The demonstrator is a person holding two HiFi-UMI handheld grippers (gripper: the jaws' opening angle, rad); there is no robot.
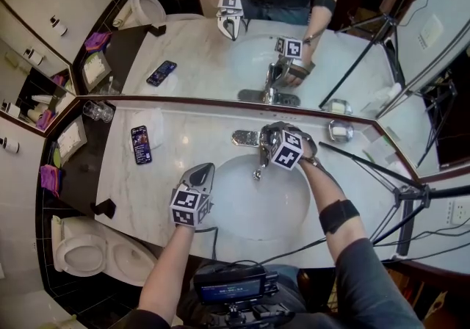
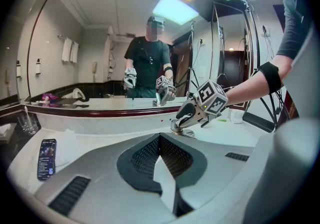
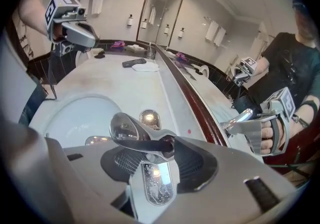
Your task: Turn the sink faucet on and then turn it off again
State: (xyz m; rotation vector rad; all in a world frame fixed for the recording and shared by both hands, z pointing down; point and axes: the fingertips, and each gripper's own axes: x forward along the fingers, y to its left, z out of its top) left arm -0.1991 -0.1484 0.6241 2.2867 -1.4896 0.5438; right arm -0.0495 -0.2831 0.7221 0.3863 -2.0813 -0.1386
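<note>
Right gripper [image 3: 155, 158] at the faucet lever [image 3: 131, 134]
Jaws spread around the lever behind the sink [image 3: 75, 113] (left gripper's [image 2: 160, 143] jaws pressed together, idle); close squarely on it before lifting gently.

The faucet lever [image 3: 131, 132] between the right tongs [image 3: 156, 164] is polished chrome, glossy like a mirror. The shells of the tongs look like matt grey plastic; the pads [image 3: 124, 162] are dark, ribbed, matt. Below them, the counter [image 1: 183, 136] is pale polished marble and the sink basin [image 1: 250, 206] is smooth, glossy white.
</note>
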